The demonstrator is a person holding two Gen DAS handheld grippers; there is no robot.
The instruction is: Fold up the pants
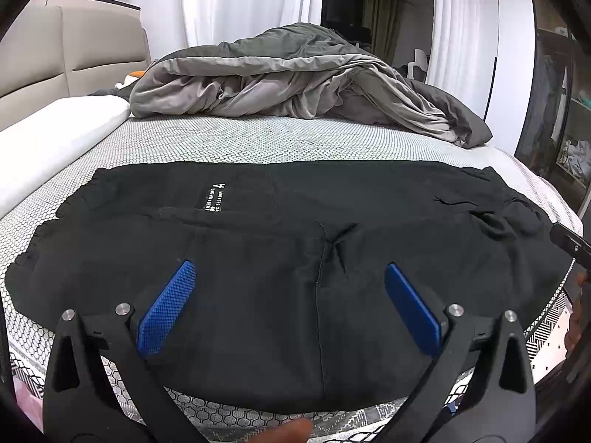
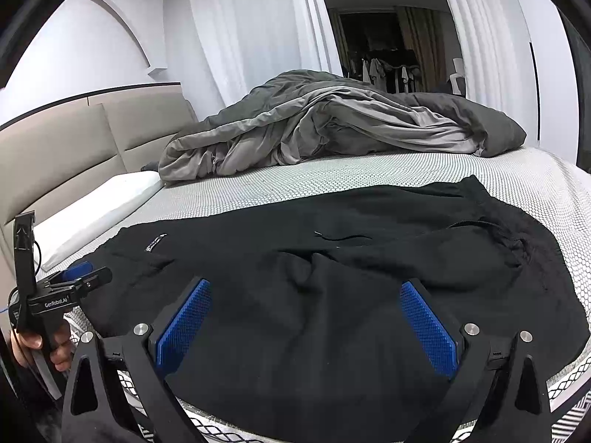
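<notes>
Black pants (image 1: 280,258) lie spread across the near part of the mattress, with a small white label (image 1: 215,197) on the left part and a drawstring waist at the right (image 2: 513,240). They also show in the right wrist view (image 2: 314,295). My left gripper (image 1: 290,269) is open and empty, with its blue pads (image 1: 166,310) just above the pants near the front edge. My right gripper (image 2: 304,288) is open and empty above the pants' right half. The left gripper also shows at the left of the right wrist view (image 2: 74,277).
A crumpled grey duvet (image 1: 295,77) lies at the back of the mattress (image 1: 258,140). A white pillow (image 1: 55,133) and a beige headboard (image 1: 55,48) are at the left. The bed's front edge (image 1: 258,417) is just below the grippers. A wardrobe (image 1: 561,110) stands at the right.
</notes>
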